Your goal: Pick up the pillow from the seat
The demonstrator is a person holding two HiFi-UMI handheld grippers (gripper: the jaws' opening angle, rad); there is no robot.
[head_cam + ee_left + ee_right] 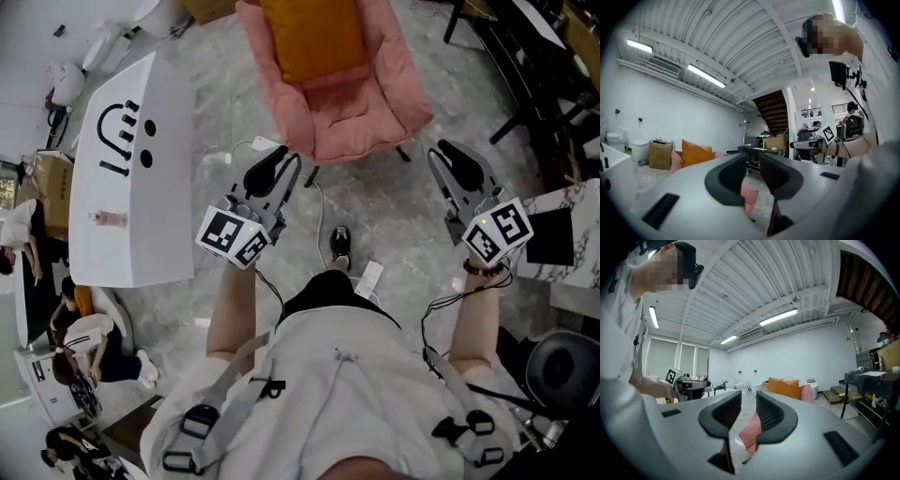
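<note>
Facing the pink chair (361, 117), you hold the left gripper (278, 159) and right gripper (448, 155) short of it, jaws narrowly apart and empty. The orange pillow (314, 37) rests against its back. You seem mid-approach; the next move calls for wider jaws.

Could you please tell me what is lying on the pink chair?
An orange pillow rests on the pink chair, against its backrest; the seat's front is bare. The part under the pillow is covered, so anything beneath it cannot be seen.
</note>
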